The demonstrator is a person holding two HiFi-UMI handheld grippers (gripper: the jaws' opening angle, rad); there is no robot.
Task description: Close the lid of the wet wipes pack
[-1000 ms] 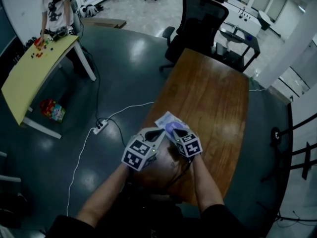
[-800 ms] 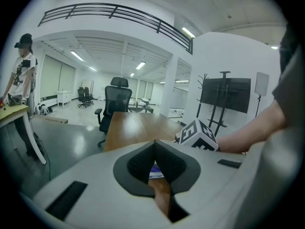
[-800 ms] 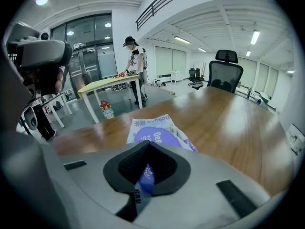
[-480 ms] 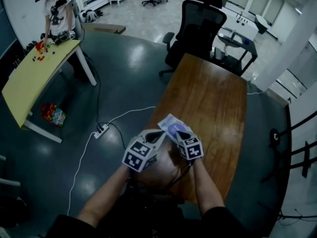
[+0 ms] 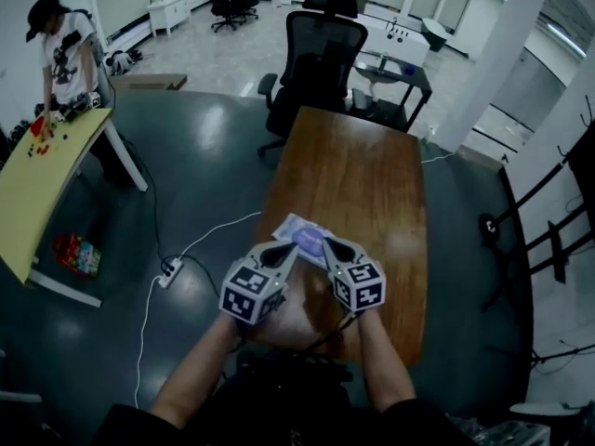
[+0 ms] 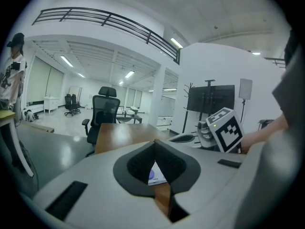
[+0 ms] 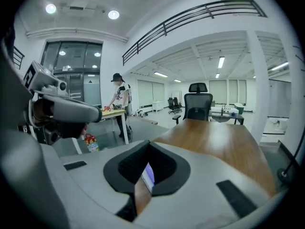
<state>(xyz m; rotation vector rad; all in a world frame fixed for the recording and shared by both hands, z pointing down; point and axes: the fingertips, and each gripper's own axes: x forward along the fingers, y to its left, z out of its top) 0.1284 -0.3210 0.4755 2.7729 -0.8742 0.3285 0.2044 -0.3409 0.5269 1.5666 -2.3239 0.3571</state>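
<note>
The wet wipes pack (image 5: 302,231), pale with a purple oval on top, lies flat near the front left of the long wooden table (image 5: 363,184). From here I cannot tell how its lid stands. My left gripper (image 5: 291,249) and right gripper (image 5: 328,244) both point at the pack's near edge, tips close together, just short of it. In each gripper view the jaws meet at their tips with nothing between them. Through the gap behind the tips a strip of the pack (image 6: 155,175) (image 7: 148,176) shows on the wood. The right gripper's marker cube (image 6: 224,129) appears in the left gripper view.
A black office chair (image 5: 316,49) stands at the table's far end, with more desks behind it. On the left a person (image 5: 60,54) bends over a yellow table (image 5: 37,175). A power strip with its cable (image 5: 169,269) and a colourful bag (image 5: 76,254) lie on the dark floor.
The head view has tilted up and shifted, showing more of the room. Both grippers stay shut at the pack's near edge, the right one a little further back off the pack.
</note>
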